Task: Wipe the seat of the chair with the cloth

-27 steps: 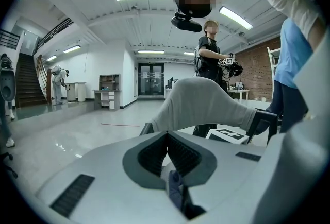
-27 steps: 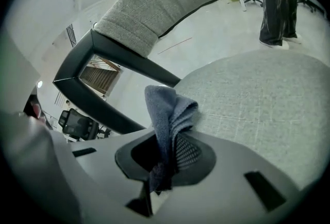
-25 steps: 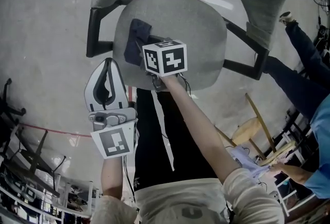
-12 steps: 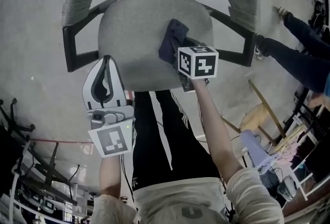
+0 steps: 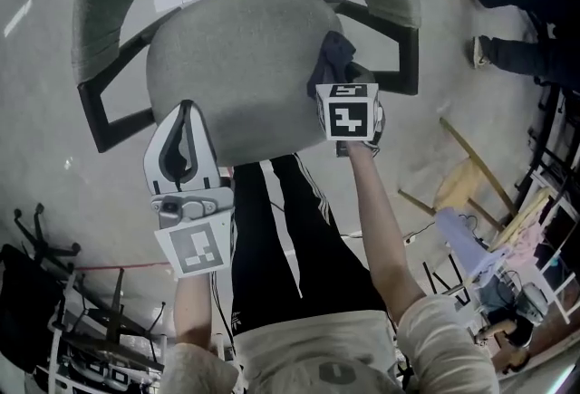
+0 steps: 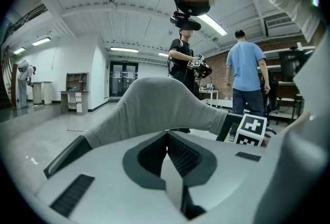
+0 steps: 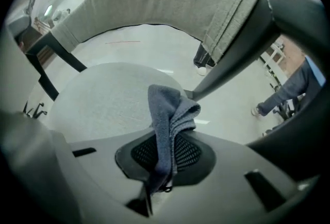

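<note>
Cloth [image 7: 167,115] clamped btwn my right fingers [image 7: 191,153], bunched just ahead on seat [image 7: 103,99] edge to wipe; left fingers [image 6: 183,153] together, empty, held clear.

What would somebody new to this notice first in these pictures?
A big grey chair seat fills the upper middle of the head view. At its right edge the right claw is shut on a bunched dark cloth. The left claw, shut and empty, shows at the seat's near left edge.
</note>
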`<state>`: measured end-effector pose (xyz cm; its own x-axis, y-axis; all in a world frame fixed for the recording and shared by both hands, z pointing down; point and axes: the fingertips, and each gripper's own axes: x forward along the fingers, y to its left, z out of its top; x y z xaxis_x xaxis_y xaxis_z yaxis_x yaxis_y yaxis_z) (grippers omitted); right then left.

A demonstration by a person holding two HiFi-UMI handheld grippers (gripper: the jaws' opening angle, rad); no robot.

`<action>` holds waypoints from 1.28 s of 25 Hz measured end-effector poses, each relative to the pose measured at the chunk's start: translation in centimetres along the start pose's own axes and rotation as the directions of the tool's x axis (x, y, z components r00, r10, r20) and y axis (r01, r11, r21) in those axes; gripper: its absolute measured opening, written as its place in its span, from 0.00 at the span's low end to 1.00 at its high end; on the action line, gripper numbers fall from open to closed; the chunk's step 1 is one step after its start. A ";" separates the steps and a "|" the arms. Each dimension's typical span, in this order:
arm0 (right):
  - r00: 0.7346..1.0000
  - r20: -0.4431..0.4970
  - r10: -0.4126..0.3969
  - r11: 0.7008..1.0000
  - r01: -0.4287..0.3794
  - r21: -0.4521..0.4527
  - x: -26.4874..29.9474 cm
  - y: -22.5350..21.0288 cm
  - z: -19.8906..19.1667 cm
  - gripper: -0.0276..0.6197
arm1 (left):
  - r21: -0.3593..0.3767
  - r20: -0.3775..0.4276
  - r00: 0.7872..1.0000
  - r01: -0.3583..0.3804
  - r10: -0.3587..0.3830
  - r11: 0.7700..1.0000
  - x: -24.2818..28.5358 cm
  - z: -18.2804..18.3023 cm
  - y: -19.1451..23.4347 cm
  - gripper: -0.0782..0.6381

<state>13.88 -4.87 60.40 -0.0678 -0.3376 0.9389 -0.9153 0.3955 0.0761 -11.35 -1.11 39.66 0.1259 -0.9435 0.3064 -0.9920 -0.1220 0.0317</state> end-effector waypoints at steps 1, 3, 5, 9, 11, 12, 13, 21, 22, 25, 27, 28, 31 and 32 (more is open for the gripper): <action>1.000 0.006 -0.019 1.000 0.019 -0.009 0.1 -0.2 0.0 0.12 | 0.004 0.001 1.000 0.004 -0.004 1.000 0.1 0.0 -0.4 0.13; 0.999 0.012 -0.042 0.999 0.042 -0.020 0.2 -0.5 -0.1 0.12 | 0.014 0.002 1.000 0.015 -0.015 1.000 0.4 0.1 -1.1 0.13; 0.998 0.010 -0.069 0.997 0.070 -0.035 0.2 -0.8 -0.1 0.12 | 0.020 0.002 1.000 0.027 -0.028 0.999 0.6 0.3 -1.7 0.13; 0.991 0.007 -0.131 0.988 0.131 -0.076 -0.1 -1.2 -0.4 0.12 | 0.024 0.003 0.999 0.039 -0.040 0.999 0.5 0.6 -2.4 0.13; 0.986 0.007 -0.166 0.981 0.165 -0.099 -0.1 -1.5 -0.4 0.12 | 0.029 0.001 0.999 0.040 -0.040 0.999 0.4 0.5 -2.4 0.13; 0.984 0.007 -0.180 0.978 0.180 -0.109 0.0 -1.6 -0.4 0.12 | 0.031 0.000 0.999 0.038 -0.038 0.999 0.3 0.4 -2.4 0.13; 0.982 0.009 -0.190 0.975 0.190 -0.115 0.0 -1.6 -0.4 0.12 | 0.032 -0.001 0.999 0.034 -0.034 0.999 0.2 0.4 -2.3 0.13; 0.985 0.028 -0.171 0.980 0.173 -0.094 -0.7 -1.9 0.0 0.12 | 0.019 0.001 1.000 -0.012 0.012 1.000 -0.9 0.4 -1.6 0.13; 0.989 0.036 -0.146 0.986 0.148 -0.077 -1.1 -1.7 0.4 0.12 | 0.019 0.004 1.000 -0.021 0.021 1.000 -1.0 0.4 -1.4 0.13; 0.997 0.081 -0.018 1.000 0.018 -0.004 -3.7 -0.3 2.4 0.12 | 0.015 0.017 0.998 -0.059 0.058 0.998 -1.7 0.5 -0.2 0.13; 0.989 0.131 0.063 0.998 -0.062 -0.008 -6.6 1.1 4.3 0.12 | 0.001 0.021 0.996 -0.091 0.091 0.996 -2.3 0.8 0.8 0.13; 0.982 0.162 0.095 0.995 -0.093 -0.021 -8.3 1.9 5.4 0.12 | -0.003 0.023 0.994 -0.108 0.108 0.994 -2.7 1.0 1.3 0.13; 0.950 0.258 0.173 0.985 -0.163 -0.063 -13.7 4.6 8.5 0.12 | -0.005 0.025 0.988 -0.151 0.151 0.989 -3.7 1.2 2.5 0.13; 0.938 0.283 0.201 0.979 -0.186 -0.079 -15.3 5.7 9.2 0.12 | -0.006 0.023 0.987 -0.162 0.162 0.987 -4.0 1.1 2.9 0.13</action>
<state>6.03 -5.30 43.41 -0.3601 -0.4787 0.8007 -0.8523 0.5178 -0.0737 -14.76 1.93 37.48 -0.0360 -0.9578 0.2852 -0.9993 0.0339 -0.0124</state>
